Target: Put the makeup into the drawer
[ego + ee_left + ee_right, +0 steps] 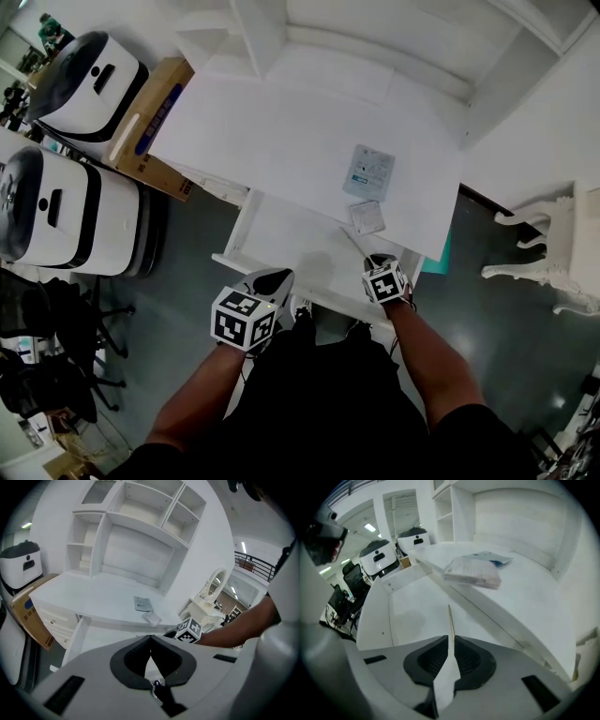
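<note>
Head view: right gripper [374, 262] above the open drawer [281, 239], thin stick [353, 244] jutting from it; sachet [368, 172] and small packet [367, 217] on tabletop [281, 141].
Left gripper view: left gripper [150, 643] jaws together, empty.
Right gripper view: jaws clamped on the thin stick, over the drawer floor.
</note>
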A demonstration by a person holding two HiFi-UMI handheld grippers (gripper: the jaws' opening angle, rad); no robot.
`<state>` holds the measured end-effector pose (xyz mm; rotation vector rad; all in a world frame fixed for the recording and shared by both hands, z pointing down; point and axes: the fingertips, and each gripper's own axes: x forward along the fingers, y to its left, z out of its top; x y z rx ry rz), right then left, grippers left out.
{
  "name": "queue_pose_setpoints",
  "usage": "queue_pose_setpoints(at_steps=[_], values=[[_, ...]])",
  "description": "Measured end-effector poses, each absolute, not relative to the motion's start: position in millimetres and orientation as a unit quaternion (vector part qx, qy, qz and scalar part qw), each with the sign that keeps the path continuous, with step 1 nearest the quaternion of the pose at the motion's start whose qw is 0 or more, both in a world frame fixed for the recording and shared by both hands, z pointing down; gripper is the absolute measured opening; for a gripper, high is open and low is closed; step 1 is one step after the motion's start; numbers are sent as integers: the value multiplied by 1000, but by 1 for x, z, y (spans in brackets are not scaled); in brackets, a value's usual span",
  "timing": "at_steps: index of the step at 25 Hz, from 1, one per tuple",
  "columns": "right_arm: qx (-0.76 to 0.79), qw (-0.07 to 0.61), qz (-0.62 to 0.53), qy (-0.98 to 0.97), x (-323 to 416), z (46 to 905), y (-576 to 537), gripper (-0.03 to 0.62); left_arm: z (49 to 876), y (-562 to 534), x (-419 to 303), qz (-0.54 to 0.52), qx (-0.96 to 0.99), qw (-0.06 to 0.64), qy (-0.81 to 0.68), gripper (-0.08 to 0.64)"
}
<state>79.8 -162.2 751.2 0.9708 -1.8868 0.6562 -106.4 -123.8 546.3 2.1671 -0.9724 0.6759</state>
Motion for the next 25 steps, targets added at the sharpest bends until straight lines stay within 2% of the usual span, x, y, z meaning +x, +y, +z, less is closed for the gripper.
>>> queue_pose_setpoints(at_steps=[6,14,20,25], values=[[427,345,302,-780,87,679,-150,48,534,-132,-73,242,853,311,-342,5],[442,227,286,-820,94,569,-142,43,526,-139,-54,233,869,295,-321,5],[463,179,260,-828,110,516,-140,32,530,-138,-45,242,874,286,-309,5],[471,189,211,-836,114,494,-137,31,511,-143,-42,227,884,269,-308,5]])
